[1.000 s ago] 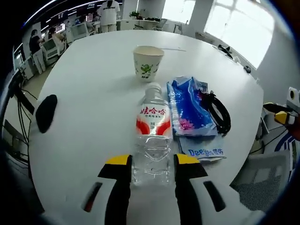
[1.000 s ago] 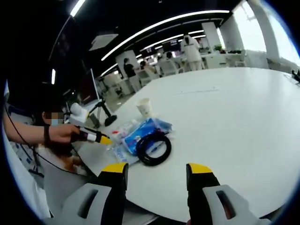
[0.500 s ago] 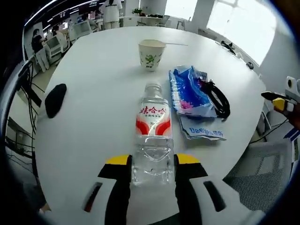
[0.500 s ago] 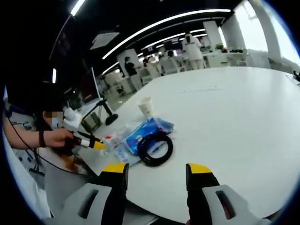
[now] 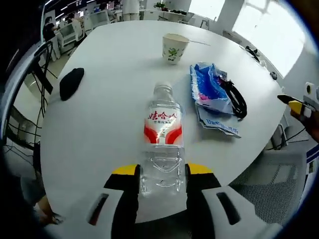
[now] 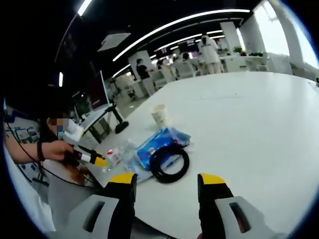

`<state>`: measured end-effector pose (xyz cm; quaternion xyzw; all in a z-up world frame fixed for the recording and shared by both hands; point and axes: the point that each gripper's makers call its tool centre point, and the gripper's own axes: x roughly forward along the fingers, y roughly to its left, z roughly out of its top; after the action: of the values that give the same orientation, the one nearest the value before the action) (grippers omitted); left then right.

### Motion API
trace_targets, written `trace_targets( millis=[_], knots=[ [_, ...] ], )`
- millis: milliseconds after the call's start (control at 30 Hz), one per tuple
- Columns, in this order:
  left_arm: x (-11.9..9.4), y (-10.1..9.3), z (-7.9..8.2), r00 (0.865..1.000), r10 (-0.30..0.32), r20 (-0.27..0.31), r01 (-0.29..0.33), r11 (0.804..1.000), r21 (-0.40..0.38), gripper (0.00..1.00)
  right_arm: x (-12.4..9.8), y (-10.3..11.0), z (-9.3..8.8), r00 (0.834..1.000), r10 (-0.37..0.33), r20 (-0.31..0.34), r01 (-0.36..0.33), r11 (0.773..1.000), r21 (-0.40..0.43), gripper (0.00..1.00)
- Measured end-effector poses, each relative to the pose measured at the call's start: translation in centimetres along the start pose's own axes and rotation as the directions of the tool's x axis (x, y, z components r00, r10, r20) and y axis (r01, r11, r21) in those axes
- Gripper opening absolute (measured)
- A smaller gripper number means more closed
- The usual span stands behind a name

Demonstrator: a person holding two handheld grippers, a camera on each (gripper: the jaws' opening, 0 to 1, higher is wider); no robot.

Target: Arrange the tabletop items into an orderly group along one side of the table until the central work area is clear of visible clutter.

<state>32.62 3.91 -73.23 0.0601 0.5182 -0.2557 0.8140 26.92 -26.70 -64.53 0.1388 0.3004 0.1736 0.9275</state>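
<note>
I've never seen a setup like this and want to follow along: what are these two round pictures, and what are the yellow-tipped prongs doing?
A person holds a two-jaw gripper in each hand; each carries a fisheye camera looking along its jaws. In the left gripper view, the left gripper clamps a clear water bottle above the white table. On the table lie a paper cup, a blue plastic packet, a coiled black cable and a black pad. In the right gripper view, the right gripper is open and holds nothing.

Yellow-tipped black tongs (image 5: pixel 161 175), grey bases
</note>
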Motion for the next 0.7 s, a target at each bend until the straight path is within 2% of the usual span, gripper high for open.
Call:
trace_targets(
  millis=[200, 367, 700],
  knots=[
    [0.2, 0.0, 0.2, 0.999, -0.019, -0.035, 0.019, 1.000, 0.014, 0.38, 0.5, 0.2, 0.3, 1.000, 0.012, -0.011, -0.012, 1.000, -0.004, 0.49],
    [0.4, 0.1, 1.7, 0.999, -0.027, -0.017, 0.027, 1.000, -0.004, 0.43, 0.8, 0.1, 0.3, 1.000, 0.019, -0.010, -0.019, 1.000, 0.006, 0.49],
    [1.6, -0.4, 4.6, 0.999, -0.033, -0.036, 0.033, 0.999, 0.021, 0.43, 1.3, -0.2, 0.2, 0.999, 0.027, -0.020, -0.027, 1.000, 0.012, 0.49]
  ],
)
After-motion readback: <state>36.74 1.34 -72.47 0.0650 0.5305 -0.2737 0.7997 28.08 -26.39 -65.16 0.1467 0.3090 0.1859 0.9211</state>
